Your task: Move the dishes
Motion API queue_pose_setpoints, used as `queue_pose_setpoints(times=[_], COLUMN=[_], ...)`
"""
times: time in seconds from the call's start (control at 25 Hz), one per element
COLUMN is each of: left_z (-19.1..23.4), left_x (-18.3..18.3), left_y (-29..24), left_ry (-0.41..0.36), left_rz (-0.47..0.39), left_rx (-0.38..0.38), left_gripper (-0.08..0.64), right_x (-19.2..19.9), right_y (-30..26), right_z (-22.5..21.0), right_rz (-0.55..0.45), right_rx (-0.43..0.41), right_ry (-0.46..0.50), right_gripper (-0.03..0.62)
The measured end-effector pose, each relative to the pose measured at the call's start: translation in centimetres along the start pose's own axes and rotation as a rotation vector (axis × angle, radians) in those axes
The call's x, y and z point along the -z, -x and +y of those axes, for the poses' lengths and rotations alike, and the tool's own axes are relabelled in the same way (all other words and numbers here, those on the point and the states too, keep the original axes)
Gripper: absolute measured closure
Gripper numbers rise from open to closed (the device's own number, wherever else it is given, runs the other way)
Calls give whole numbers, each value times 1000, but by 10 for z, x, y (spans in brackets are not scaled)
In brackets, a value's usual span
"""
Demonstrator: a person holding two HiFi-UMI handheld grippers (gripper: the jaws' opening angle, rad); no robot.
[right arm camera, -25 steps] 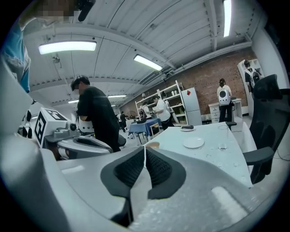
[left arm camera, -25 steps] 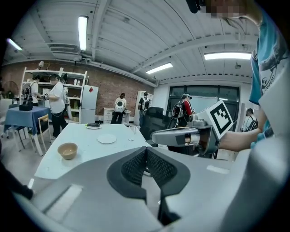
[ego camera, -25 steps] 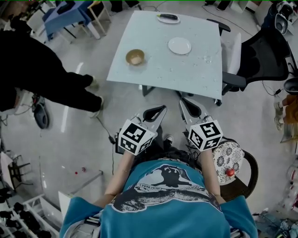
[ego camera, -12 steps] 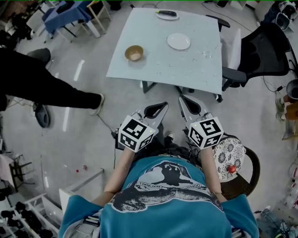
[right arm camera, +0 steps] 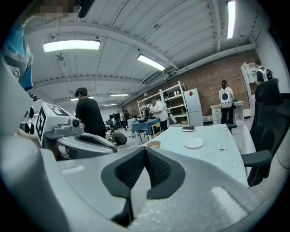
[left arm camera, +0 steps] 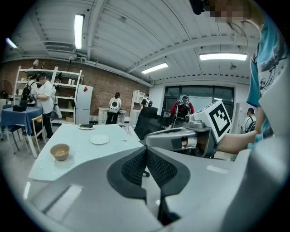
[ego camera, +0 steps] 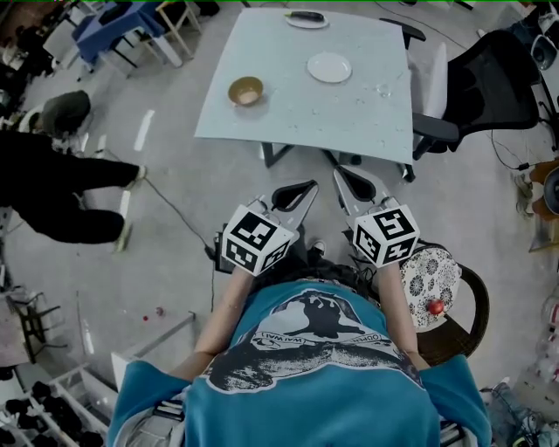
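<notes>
A pale table [ego camera: 288, 113] stands ahead of me on the floor. On it are a tan bowl [ego camera: 245, 90], a small white plate [ego camera: 329, 67], a clear glass [ego camera: 383, 90] and a far plate [ego camera: 306, 17] with a dark thing on it. My left gripper [ego camera: 311, 185] and right gripper [ego camera: 337, 172] hover side by side short of the table's near edge, both shut and empty. The left gripper view shows the bowl [left arm camera: 60, 151] and the plate [left arm camera: 99, 139] beyond the closed jaws. The right gripper view shows the plate [right arm camera: 193, 143] and the glass [right arm camera: 221, 138].
A black office chair [ego camera: 489, 96] and a white chair [ego camera: 437, 92] stand at the table's right side. A person in black [ego camera: 61, 188] is on the floor to the left. A round stool with a patterned cushion [ego camera: 430, 288] sits close by my right arm.
The person in black has moved away to the left. The table has slid slightly up in the head view. Both grippers stay shut, almost where they were.
</notes>
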State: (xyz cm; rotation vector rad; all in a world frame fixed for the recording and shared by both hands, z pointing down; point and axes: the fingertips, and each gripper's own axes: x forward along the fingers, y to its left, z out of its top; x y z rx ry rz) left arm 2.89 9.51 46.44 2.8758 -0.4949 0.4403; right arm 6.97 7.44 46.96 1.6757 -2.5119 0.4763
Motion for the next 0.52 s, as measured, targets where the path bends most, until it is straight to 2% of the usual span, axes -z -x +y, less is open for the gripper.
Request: queue_pose_setpoints(times=[0.52], left_z=[-6], left_x=[-1], left_y=[-6], left_ry=[-15], left_rz=[-4], left_rx=[1], left_gripper=[548], right_x=[5], right_y=[7], right_z=[-3], right_rz=[20], right_rx=[-3], right_ry=[10], right_gripper=[591])
